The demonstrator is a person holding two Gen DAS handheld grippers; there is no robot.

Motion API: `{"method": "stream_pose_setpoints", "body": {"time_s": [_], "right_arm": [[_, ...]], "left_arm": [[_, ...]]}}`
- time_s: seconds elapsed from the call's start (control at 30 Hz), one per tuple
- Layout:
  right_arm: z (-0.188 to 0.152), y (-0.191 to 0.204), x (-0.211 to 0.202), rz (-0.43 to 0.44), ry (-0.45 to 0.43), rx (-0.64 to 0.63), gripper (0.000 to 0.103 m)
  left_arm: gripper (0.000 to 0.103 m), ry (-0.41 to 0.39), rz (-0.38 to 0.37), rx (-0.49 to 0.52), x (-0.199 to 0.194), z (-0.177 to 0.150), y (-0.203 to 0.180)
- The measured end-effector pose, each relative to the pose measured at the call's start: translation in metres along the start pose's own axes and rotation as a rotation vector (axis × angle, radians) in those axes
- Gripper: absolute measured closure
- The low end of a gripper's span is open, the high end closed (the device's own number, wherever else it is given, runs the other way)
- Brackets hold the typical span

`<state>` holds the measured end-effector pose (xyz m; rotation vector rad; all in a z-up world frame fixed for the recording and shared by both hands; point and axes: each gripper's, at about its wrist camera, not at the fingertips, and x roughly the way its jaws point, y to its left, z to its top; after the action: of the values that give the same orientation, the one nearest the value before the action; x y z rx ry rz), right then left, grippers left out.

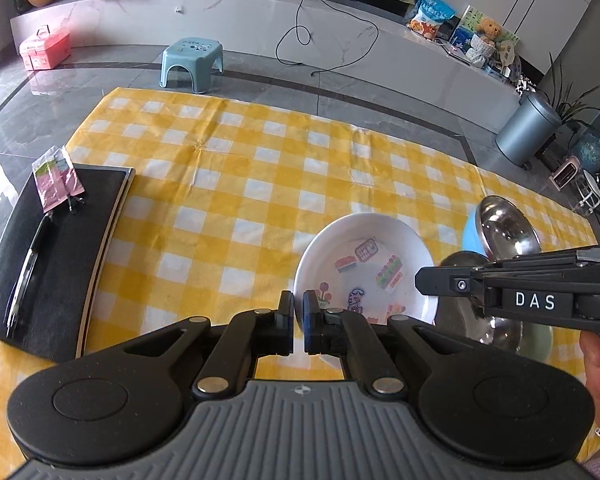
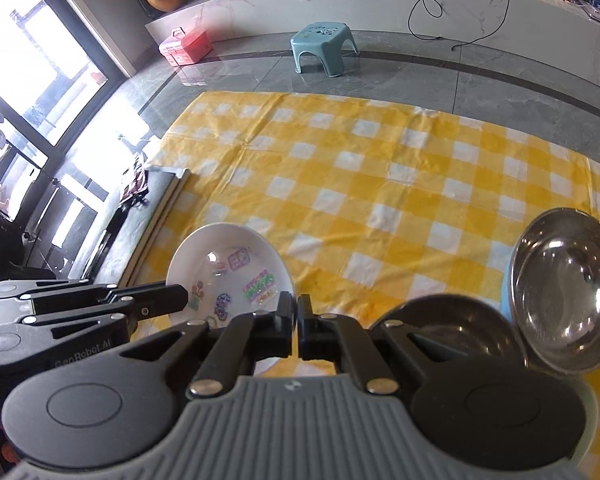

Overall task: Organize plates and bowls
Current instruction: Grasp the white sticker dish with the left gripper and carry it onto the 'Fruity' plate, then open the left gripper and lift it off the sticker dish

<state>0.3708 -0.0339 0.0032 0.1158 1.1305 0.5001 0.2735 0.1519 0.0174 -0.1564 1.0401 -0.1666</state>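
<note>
Left wrist view: both grippers (image 1: 298, 312) (image 2: 298, 320) are hanging clenched, empty; white bowl (image 1: 364, 264), seemingly rigid and slick, is inviting a rim pinch.

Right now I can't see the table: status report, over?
Both hand-held grippers shut: left on white plate rim, right too. Steel bowls right of the plate. Cloth ahead.

Our right tool (image 2: 299, 328) is closed, empty, above the yellow-and-white checked cloth (image 2: 380, 184). We see a white round bowl with cartoon stickers (image 2: 228, 272) at left, and shiny steel bowls (image 2: 568, 288) at right.
</note>
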Motion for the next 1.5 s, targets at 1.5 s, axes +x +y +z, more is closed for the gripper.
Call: {"method": "stream_pose_setpoints", "body": {"time_s": [1.5], "right_arm": [[-0.251, -0.055, -0.033, 0.002, -0.207, 0.324, 0.102]], "left_arm": [[0.097, -0.055, -0.059, -0.126, 0.017, -0.174, -0.052]]}}
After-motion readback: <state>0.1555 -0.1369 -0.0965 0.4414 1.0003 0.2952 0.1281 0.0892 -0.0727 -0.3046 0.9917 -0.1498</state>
